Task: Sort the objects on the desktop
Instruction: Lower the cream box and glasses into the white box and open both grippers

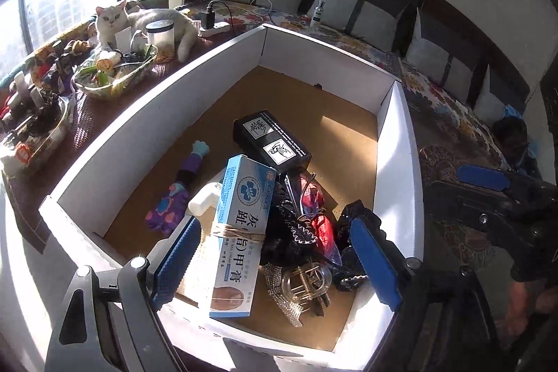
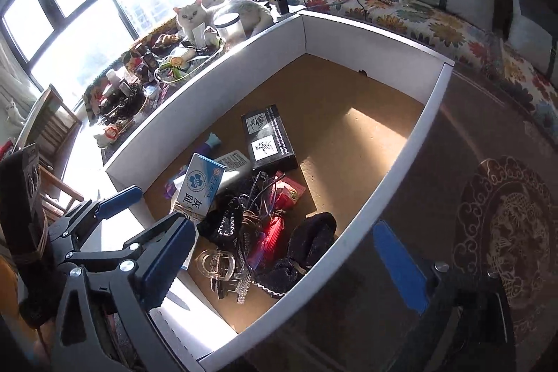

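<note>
Half-buried purple sock (image 1: 167,208) under blue carton (image 1: 240,225)

Matt white cardboard box (image 1: 223,65), glossy blue carton (image 1: 240,225), clear glass dish (image 1: 115,82)

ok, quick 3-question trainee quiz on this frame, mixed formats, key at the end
1. True or false: the blue-and-white carton has a band wound around its middle.
2. Multiple choice: where does the black box with white labels lie? A) in the glass dish outside the tray B) on the cardboard floor inside the white-walled tray C) on the sofa
3. Short answer: is anything gripped by the left gripper or the right gripper?

Key:
1. True.
2. B.
3. No. Both stand open; the carton sits between the left gripper's pads, not pressed.
</note>
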The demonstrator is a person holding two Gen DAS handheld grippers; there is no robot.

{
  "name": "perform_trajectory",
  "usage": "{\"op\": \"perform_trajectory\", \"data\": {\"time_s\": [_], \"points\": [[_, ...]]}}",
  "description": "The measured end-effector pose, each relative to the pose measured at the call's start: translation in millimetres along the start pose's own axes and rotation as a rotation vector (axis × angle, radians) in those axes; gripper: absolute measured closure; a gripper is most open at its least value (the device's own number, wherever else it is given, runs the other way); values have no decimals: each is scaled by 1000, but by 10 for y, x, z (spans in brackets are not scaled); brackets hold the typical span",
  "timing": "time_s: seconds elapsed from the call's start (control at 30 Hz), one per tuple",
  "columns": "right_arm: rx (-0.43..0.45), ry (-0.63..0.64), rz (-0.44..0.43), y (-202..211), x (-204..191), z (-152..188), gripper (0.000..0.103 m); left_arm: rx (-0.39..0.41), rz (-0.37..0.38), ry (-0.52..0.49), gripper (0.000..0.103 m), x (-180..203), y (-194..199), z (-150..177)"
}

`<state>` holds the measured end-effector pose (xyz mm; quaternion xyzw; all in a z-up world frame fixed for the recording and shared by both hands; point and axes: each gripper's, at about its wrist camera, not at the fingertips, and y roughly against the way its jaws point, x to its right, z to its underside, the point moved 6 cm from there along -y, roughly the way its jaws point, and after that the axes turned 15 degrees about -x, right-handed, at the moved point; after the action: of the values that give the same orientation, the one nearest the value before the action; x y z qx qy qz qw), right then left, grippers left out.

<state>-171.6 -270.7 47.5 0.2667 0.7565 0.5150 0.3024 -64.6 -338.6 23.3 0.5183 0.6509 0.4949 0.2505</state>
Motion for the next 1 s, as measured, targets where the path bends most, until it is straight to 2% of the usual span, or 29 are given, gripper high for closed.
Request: {"op": "perform_trajectory", "data": {"time_s": [0.07, 0.13, 0.2, 0.27, 0.33, 0.5, 0.63, 0.8, 1.0], "points": [[36, 18, 11, 85, -11, 27, 0, 41, -30, 8, 14, 19, 118, 33], [34, 40, 35, 115, -2, 63, 0, 66, -51, 29, 6, 26, 219, 59], [23, 56, 45, 114, 5, 103, 0, 72, -123, 47, 2, 16, 282, 70], [10, 64, 53, 101, 17, 145, 0, 76, -198, 35, 2, 30, 323, 75], [-1, 74, 77, 90, 26, 172, 0, 99, -216, 31, 2, 51, 388, 88], [5, 84, 108, 137, 33, 163, 0, 113, -199, 72, 2, 20, 502, 107], [11, 95, 117, 170, 12, 146, 0, 84, -234, 91, 2, -13, 523, 146], [17, 120, 143, 179, -51, 143, 0, 81, -227, 97, 2, -32, 536, 191], [10, 134, 156, 138, -92, 138, 0, 85, -260, 110, 2, -86, 562, 162]]}}
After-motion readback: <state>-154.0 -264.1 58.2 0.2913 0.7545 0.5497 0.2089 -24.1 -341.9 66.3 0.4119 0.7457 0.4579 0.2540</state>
